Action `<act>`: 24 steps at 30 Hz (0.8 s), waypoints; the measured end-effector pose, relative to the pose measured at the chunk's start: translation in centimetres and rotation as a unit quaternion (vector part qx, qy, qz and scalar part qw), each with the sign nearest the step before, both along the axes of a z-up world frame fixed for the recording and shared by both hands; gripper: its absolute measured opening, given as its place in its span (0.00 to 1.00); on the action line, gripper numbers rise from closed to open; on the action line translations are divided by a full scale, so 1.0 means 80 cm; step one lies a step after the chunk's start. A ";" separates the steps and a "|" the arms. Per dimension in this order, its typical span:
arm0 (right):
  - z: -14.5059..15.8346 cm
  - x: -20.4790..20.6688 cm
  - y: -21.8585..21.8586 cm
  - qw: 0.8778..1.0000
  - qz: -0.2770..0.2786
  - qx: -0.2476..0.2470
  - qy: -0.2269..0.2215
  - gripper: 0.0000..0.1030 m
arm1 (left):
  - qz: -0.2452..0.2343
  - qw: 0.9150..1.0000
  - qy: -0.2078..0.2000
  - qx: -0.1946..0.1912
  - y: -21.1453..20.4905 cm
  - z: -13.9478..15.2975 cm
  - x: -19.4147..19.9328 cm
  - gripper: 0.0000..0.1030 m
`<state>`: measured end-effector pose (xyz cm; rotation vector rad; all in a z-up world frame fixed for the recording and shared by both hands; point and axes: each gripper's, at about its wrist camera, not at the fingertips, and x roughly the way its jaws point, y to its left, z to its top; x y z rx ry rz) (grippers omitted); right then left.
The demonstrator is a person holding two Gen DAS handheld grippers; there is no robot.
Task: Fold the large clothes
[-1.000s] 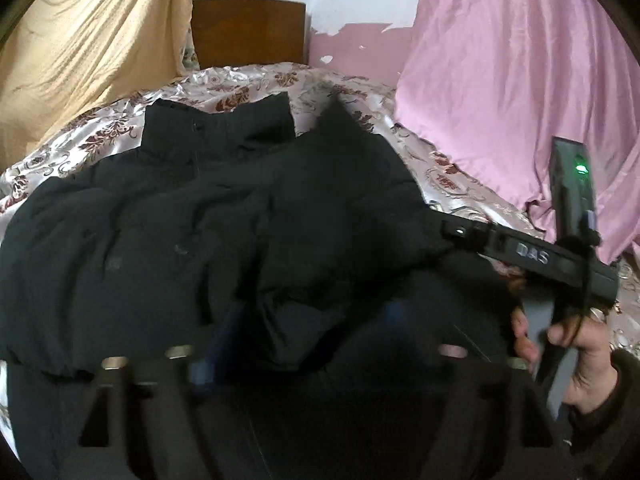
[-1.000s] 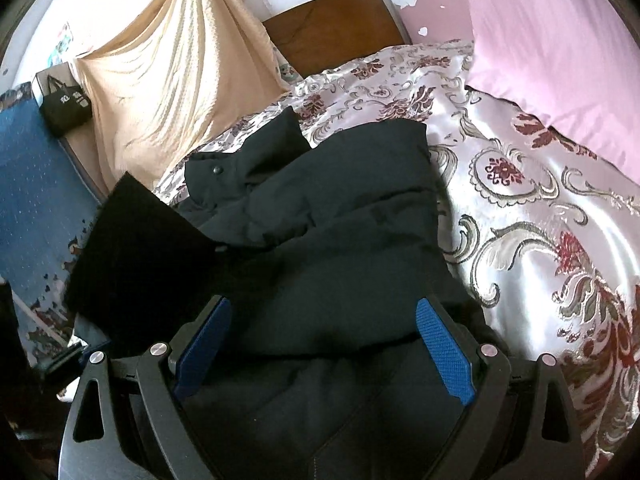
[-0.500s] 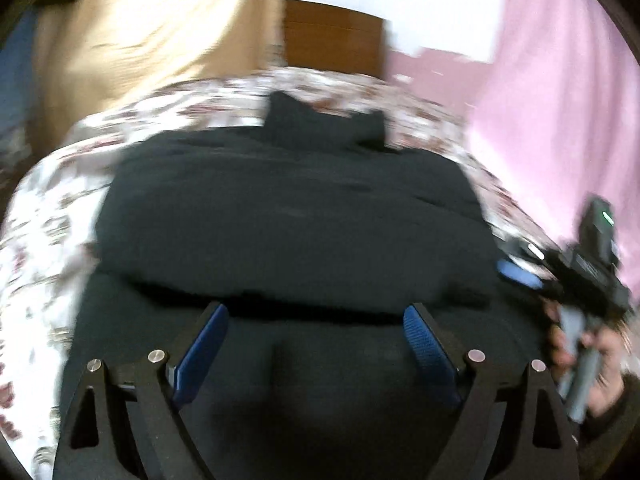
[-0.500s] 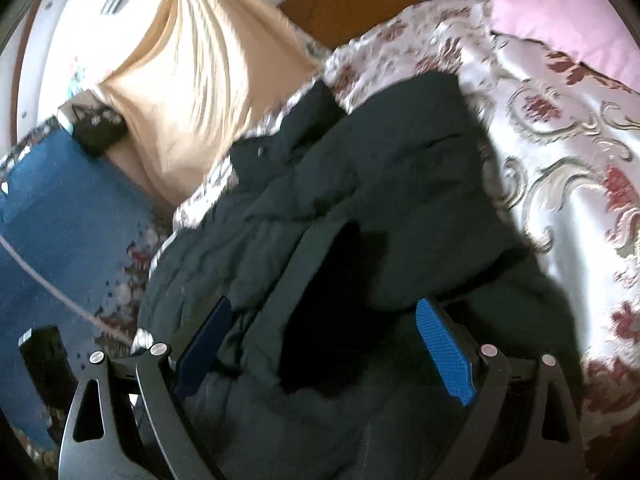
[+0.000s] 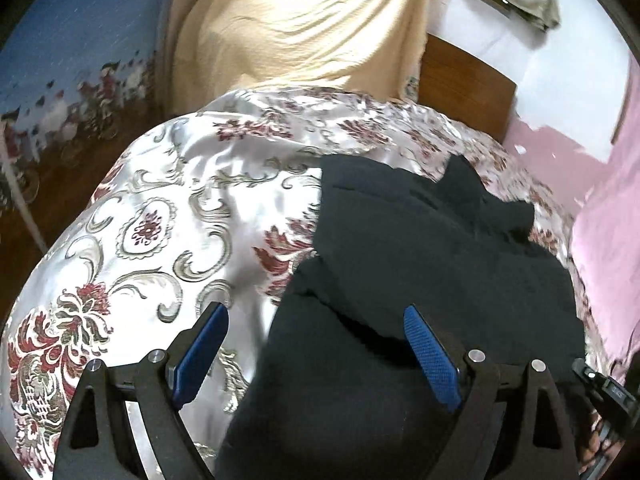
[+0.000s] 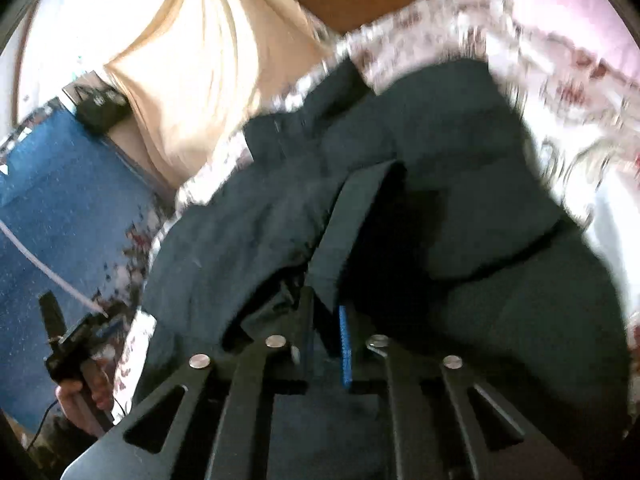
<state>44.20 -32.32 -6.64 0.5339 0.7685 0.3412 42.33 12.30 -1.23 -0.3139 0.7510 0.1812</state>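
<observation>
A large black jacket [image 5: 420, 260] lies spread on a floral satin bedspread [image 5: 160, 220]. My left gripper [image 5: 316, 356] hovers open over the jacket's left edge, one blue pad above the bedspread and the other above the black cloth, with nothing pinched. In the right wrist view my right gripper [image 6: 324, 332] is shut on a fold of the jacket [image 6: 440, 140]. A band of black fabric [image 6: 352, 232] rises from between its pads. The left gripper's handle [image 6: 68, 344], held by a hand, shows at the lower left of that view.
A tan cloth [image 5: 300, 20] hangs beyond the head of the bed beside a wooden headboard [image 5: 464, 80]. Pink fabric [image 5: 608, 240] drapes along the right side. Blue patterned floor covering [image 6: 60, 200] lies to the left of the bed.
My left gripper has swung leftward, from over the jacket's middle to its left edge. My right gripper, open before, has closed on a fold of the jacket.
</observation>
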 end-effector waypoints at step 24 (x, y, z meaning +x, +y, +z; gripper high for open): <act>0.048 0.011 -0.031 0.960 -0.147 -0.225 -0.082 0.39 | 0.004 0.997 0.066 0.050 -0.035 -0.076 0.132 0.93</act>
